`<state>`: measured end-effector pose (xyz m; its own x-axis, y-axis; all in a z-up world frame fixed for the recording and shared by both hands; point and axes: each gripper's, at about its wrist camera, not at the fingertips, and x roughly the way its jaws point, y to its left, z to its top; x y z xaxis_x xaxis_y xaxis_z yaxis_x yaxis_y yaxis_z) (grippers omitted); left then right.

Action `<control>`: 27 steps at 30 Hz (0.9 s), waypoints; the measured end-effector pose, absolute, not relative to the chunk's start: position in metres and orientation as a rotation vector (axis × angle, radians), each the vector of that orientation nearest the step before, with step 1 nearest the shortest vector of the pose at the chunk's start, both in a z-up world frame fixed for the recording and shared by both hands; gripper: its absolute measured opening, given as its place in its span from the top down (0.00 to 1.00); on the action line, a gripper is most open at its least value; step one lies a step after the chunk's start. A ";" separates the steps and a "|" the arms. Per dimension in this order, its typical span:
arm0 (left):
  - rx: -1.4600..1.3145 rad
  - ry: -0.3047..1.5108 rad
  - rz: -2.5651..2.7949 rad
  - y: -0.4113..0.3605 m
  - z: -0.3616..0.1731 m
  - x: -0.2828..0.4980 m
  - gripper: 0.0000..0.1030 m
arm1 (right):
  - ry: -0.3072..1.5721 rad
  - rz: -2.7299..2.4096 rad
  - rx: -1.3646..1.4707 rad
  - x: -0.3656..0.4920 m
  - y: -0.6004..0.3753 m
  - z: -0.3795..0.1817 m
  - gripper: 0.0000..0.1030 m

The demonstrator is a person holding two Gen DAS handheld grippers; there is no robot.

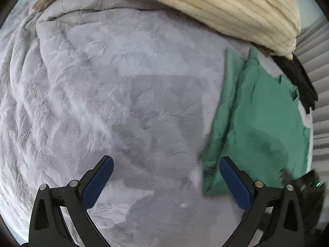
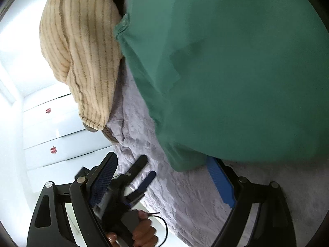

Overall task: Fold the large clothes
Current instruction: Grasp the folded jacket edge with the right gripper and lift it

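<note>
A green garment lies partly folded on a grey fuzzy blanket, at the right of the left wrist view. My left gripper hangs open over the blanket, pointing steeply down, and its right finger overlaps the garment's lower left corner. In the right wrist view the green garment fills the upper right. My right gripper stands wide open with only the blanket between its pads. The garment's lower edge covers the tip of its right finger. The left gripper shows there too, open, held by a hand.
A cream striped pillow lies at the far edge of the blanket, above the garment, with a black cloth sticking out beneath it. The same pillow shows in the right wrist view. White drawers with red marks stand beyond the bed.
</note>
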<state>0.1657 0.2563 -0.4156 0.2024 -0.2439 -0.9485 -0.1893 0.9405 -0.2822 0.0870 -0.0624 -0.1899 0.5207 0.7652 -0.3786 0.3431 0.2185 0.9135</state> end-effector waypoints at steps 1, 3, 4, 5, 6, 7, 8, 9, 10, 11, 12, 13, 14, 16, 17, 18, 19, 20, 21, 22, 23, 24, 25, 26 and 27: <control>-0.379 1.366 -0.048 0.255 -0.419 0.172 0.00 | 1.060 0.372 1.379 0.083 -0.065 -0.190 0.12; -0.381 1.346 -0.059 0.255 -0.426 0.179 0.00 | 1.063 0.327 1.366 0.071 -0.073 -0.191 0.12; -0.381 1.340 -0.062 0.255 -0.430 0.184 0.00 | 1.050 0.295 1.365 0.065 -0.079 -0.191 0.12; -0.378 1.333 -0.065 0.254 -0.438 0.189 0.00 | 1.024 0.268 1.380 0.061 -0.086 -0.193 0.12; -0.373 1.330 -0.065 0.251 -0.443 0.191 0.00 | 1.000 0.255 1.407 0.059 -0.090 -0.195 0.12; -0.368 1.331 -0.064 0.250 -0.449 0.195 0.00 | 0.980 0.250 1.438 0.060 -0.093 -0.197 0.12; -0.368 1.338 -0.072 0.248 -0.458 0.199 0.00 | 0.965 0.251 1.452 0.061 -0.095 -0.199 0.12; -0.375 1.346 -0.087 0.245 -0.464 0.204 0.00 | 0.939 0.257 1.462 0.065 -0.096 -0.199 0.12; -0.385 1.357 -0.106 0.243 -0.472 0.206 0.00 | 0.929 0.264 1.455 0.068 -0.097 -0.198 0.12; -0.396 1.368 -0.125 0.242 -0.480 0.206 0.00 | 0.920 0.271 1.446 0.073 -0.096 -0.197 0.12; -0.406 1.376 -0.141 0.237 -0.479 0.206 0.00 | 0.918 0.277 1.440 0.078 -0.096 -0.196 0.12; -0.417 1.385 -0.161 0.235 -0.486 0.209 0.00 | 0.932 0.284 1.452 0.082 -0.096 -0.197 0.12; -0.433 1.390 -0.188 0.232 -0.492 0.211 0.00 | 0.943 0.286 1.469 0.085 -0.096 -0.199 0.14; -0.469 1.393 -0.261 0.226 -0.497 0.220 0.00 | 0.974 0.284 1.543 0.084 -0.102 -0.208 0.42; -0.481 1.394 -0.292 0.221 -0.502 0.225 0.00 | 0.991 0.279 1.553 0.082 -0.106 -0.212 0.77; -0.496 1.394 -0.330 0.217 -0.506 0.230 0.00 | 0.985 0.300 1.562 0.080 -0.112 -0.213 0.89; -0.515 1.397 -0.369 0.213 -0.513 0.238 0.00 | 0.966 0.326 1.557 0.079 -0.115 -0.209 0.90; -0.533 1.403 -0.395 0.207 -0.510 0.246 0.00 | 0.946 0.350 1.542 0.079 -0.117 -0.202 0.91; -0.572 1.415 -0.441 0.203 -0.521 0.251 0.00 | 0.917 0.377 1.494 0.079 -0.120 -0.187 0.91; -0.606 1.426 -0.476 0.200 -0.528 0.258 0.00 | 0.903 0.395 1.462 0.080 -0.122 -0.178 0.91; -0.646 1.439 -0.515 0.193 -0.535 0.262 0.00 | 0.889 0.414 1.435 0.081 -0.124 -0.169 0.91; -0.692 1.454 -0.561 0.187 -0.546 0.268 0.00 | 0.875 0.432 1.412 0.081 -0.127 -0.161 0.91; -0.732 1.469 -0.600 0.182 -0.557 0.274 0.00 | 0.865 0.446 1.394 0.082 -0.131 -0.154 0.91; -0.759 1.480 -0.627 0.174 -0.564 0.282 0.00 | 0.861 0.452 1.382 0.082 -0.133 -0.151 0.91; -0.783 1.492 -0.652 0.162 -0.573 0.287 0.00 | 0.862 0.454 1.369 0.082 -0.136 -0.148 0.91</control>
